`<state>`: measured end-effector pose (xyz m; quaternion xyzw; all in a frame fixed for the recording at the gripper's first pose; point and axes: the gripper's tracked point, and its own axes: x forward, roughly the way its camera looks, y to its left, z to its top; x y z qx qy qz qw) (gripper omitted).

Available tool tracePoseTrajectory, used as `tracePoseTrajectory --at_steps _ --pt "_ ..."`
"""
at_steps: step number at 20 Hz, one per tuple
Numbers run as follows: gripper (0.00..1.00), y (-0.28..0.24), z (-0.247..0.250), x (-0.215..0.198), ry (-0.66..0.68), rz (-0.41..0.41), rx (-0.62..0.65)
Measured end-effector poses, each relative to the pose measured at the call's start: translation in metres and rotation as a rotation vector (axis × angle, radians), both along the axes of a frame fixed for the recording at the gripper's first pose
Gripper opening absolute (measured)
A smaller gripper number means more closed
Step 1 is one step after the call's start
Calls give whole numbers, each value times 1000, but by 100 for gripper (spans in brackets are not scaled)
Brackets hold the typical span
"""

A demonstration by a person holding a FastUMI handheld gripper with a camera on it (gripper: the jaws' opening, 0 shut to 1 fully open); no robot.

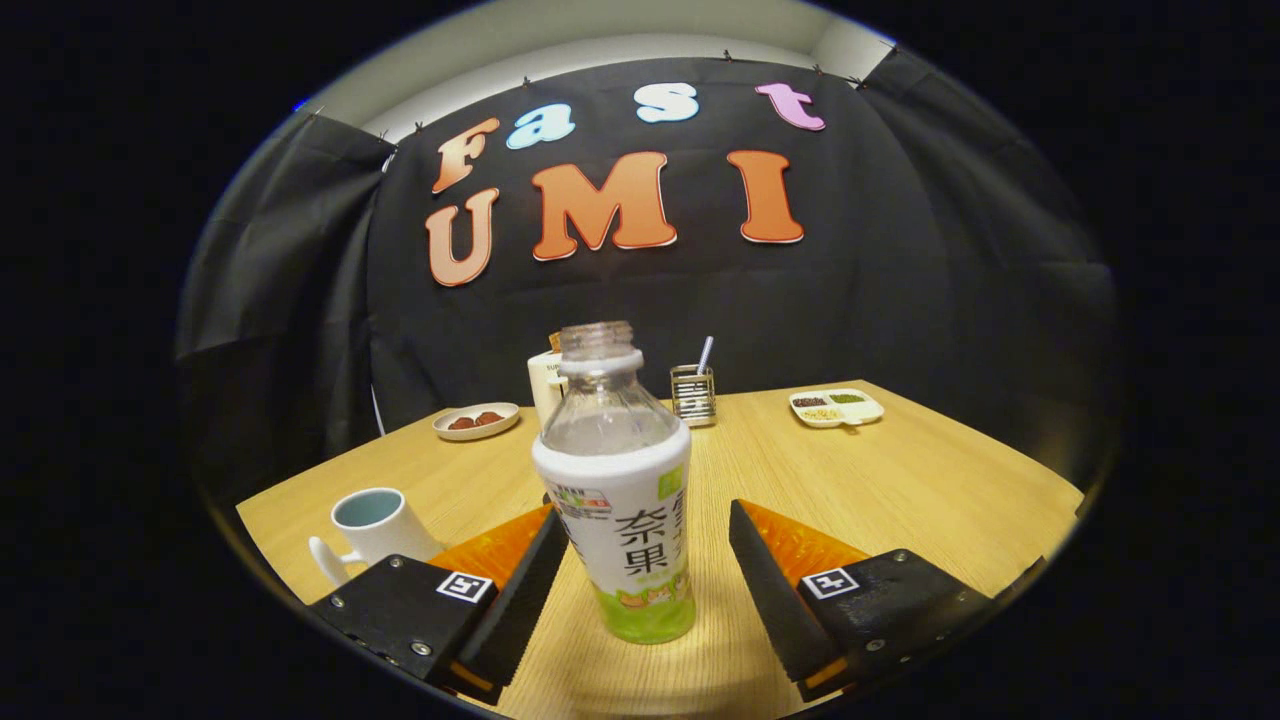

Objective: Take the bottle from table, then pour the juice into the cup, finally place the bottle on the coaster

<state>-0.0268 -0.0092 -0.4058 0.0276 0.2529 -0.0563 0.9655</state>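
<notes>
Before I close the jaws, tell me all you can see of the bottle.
The bottle stands upright on the wooden table, between the fingers of the open gripper. It looks like clear plastic, with a threaded neck and no cap on it. A white sleeve label with a green band at the bottom wraps the lower body. The clear shoulder looks empty; the label hides any liquid below. One finger lies very close to the label, perhaps touching; the other stands clearly apart.
</notes>
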Motion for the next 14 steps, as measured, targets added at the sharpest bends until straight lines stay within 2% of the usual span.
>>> tracePoseTrajectory --at_steps 5,9,10,14 --pt "89 5 -18 -4 45 -7 19" --pt "78 9 -30 -8 82 -1 12" --pt "72 9 -28 -8 78 -5 4" --pt "64 10 -28 -7 96 0 -25"
